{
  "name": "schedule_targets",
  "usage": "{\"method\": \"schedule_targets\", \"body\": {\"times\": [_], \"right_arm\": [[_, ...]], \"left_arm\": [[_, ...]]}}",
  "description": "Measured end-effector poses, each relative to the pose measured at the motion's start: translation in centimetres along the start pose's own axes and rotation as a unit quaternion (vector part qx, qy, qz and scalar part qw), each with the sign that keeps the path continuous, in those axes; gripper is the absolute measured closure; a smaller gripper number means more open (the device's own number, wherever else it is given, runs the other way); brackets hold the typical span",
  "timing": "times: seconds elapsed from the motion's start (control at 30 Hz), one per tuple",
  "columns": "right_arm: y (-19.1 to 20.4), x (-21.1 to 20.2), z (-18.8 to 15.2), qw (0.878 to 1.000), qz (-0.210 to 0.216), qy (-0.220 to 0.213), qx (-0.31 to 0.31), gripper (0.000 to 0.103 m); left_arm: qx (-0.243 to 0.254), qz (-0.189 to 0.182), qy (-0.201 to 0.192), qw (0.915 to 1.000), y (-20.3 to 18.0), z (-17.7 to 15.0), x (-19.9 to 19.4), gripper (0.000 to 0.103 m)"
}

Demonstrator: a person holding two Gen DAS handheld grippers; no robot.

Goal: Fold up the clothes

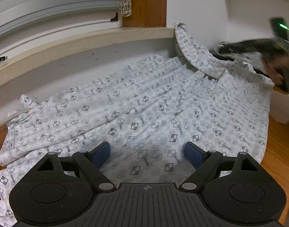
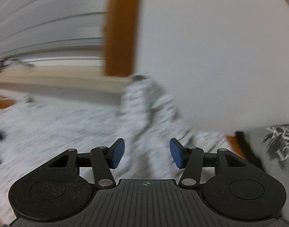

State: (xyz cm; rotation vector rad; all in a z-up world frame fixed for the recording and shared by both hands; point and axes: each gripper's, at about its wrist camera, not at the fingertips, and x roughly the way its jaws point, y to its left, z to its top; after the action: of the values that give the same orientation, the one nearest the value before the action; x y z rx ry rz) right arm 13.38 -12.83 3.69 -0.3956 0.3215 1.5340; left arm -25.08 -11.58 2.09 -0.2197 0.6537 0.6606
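A white shirt with a grey check and logo print (image 1: 144, 102) lies spread on a wooden table, one sleeve (image 1: 190, 45) draped up against the wall ledge. My left gripper (image 1: 147, 154) is open and empty, hovering just above the shirt's near part. My right gripper (image 2: 147, 152) is open and empty above the same shirt (image 2: 68, 132), which is blurred by motion in the right wrist view. The right gripper also shows as a dark blur in the left wrist view (image 1: 277, 60) at the shirt's far right corner.
A cream ledge (image 1: 83, 43) and a grey wall strip run behind the shirt, with window blinds (image 1: 55, 5) and a wooden post (image 1: 147, 3) above. Bare wooden table (image 1: 279, 147) shows to the right. A grey garment with a dark print (image 2: 280, 145) lies at the right.
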Motion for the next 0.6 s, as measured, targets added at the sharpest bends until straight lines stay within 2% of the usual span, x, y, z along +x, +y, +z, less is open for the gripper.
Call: {"method": "schedule_targets", "body": {"times": [0.1, 0.17, 0.2, 0.23, 0.27, 0.3, 0.33, 0.53, 0.6], "right_arm": [[-1.4, 3.1, 1.3, 1.000, -0.013, 0.017, 0.017, 0.051], [-1.2, 4.8, 1.6, 0.999, -0.027, 0.031, 0.004, 0.051], [-1.0, 5.5, 1.6, 0.999, -0.032, 0.039, -0.007, 0.054], [-0.8, 6.2, 1.6, 0.998, -0.036, 0.048, -0.019, 0.068], [-0.7, 6.7, 1.5, 0.997, -0.042, 0.054, -0.030, 0.077], [-0.6, 6.8, 1.6, 0.997, -0.041, 0.058, -0.034, 0.094], [-0.6, 6.8, 1.7, 0.997, -0.037, 0.061, -0.035, 0.098], [1.9, 0.9, 4.5, 0.999, 0.026, -0.007, -0.039, 0.099], [3.8, -2.1, 5.8, 0.996, 0.065, -0.039, -0.040, 0.099]], "left_arm": [[-0.001, 0.000, 0.000, 1.0000, 0.0, 0.0, 0.0, 0.014], [-0.001, 0.000, 0.001, 1.0000, 0.0, 0.0, 0.0, 0.014], [-0.001, 0.000, 0.001, 1.0000, 0.0, 0.0, 0.0, 0.014], [-0.001, 0.000, 0.001, 1.0000, 0.0, 0.0, 0.0, 0.014], [-0.001, 0.000, 0.001, 1.0000, 0.0, 0.0, 0.0, 0.014], [-0.001, 0.001, 0.001, 1.0000, 0.0, 0.0, 0.0, 0.014], [-0.001, 0.001, 0.001, 1.0000, 0.0, 0.0, -0.1, 0.014], [-0.002, 0.004, 0.002, 1.0000, 0.0, 0.1, 0.0, 0.012], [-0.002, 0.007, 0.004, 1.0000, -0.1, 0.2, 0.0, 0.011]]}}
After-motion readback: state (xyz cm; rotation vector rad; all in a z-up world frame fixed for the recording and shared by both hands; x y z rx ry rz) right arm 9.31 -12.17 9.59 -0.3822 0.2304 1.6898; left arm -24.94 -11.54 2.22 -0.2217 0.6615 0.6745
